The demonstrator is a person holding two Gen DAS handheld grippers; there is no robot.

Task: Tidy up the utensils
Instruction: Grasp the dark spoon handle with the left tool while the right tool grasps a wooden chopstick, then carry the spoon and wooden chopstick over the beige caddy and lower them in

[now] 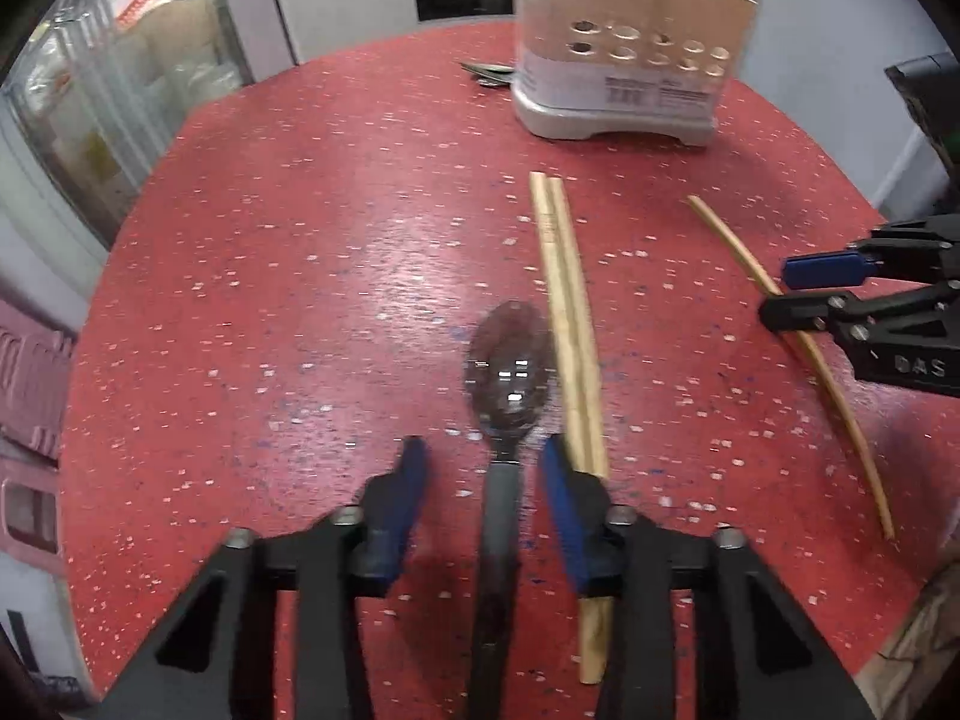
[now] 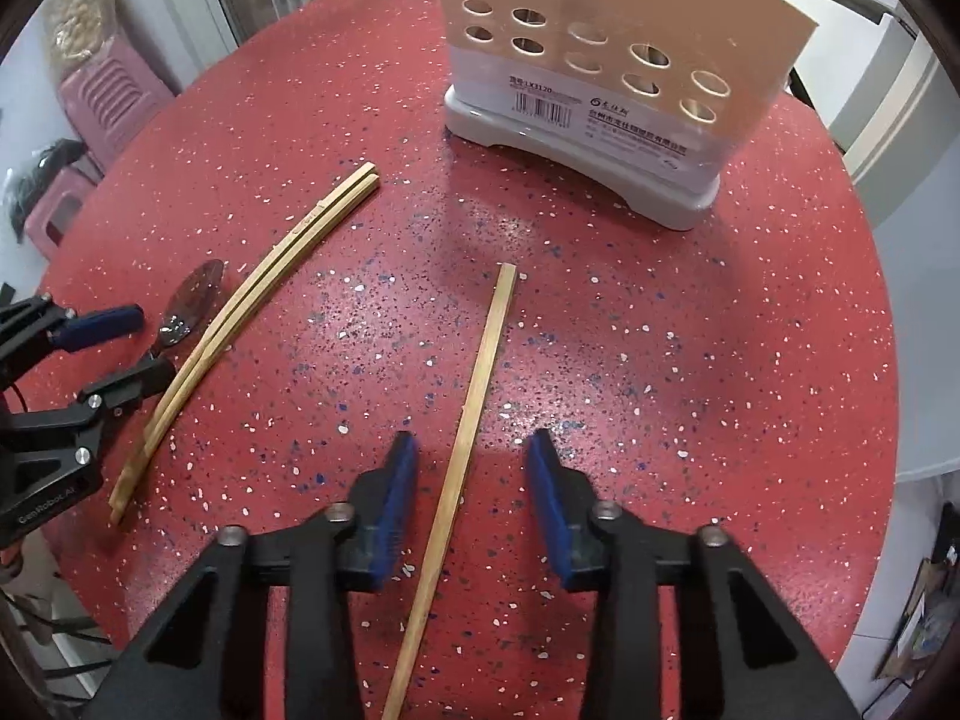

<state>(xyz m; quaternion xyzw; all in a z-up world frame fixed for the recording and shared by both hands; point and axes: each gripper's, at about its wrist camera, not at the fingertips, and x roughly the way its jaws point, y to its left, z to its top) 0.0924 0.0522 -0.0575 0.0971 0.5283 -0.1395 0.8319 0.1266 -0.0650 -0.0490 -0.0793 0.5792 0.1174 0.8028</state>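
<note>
Where red speckled round table (image 2: pixel 690 330) carries perforated utensil holder (image 2: pixel 600 60) at far edge: single chopstick (image 2: pixel 474 420) lies near holder between spread right gripper (image 2: pixel 474 456) fingers, untouched; left gripper (image 1: pixel 486 468) fingers spread astride spoon (image 1: pixel 510 360) beside chopstick pair (image 1: pixel 570 330); pink stools (image 2: pixel 108 102) beyond table.

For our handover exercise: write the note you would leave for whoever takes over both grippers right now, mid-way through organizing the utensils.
Left gripper: open, straddling the spoon handle, pads not yet touching it.
Right gripper: open, straddling the single chopstick, not gripping.
Chopstick pair lies on the red table beside the spoon, touching it or nearly so. The holder stands upright at the far side; more cutlery lies beside it.
Done: nothing visibly placed in the holder.
Left: close on the spoon and chopstick, lift them, put them in the holder, then the pair.
</note>
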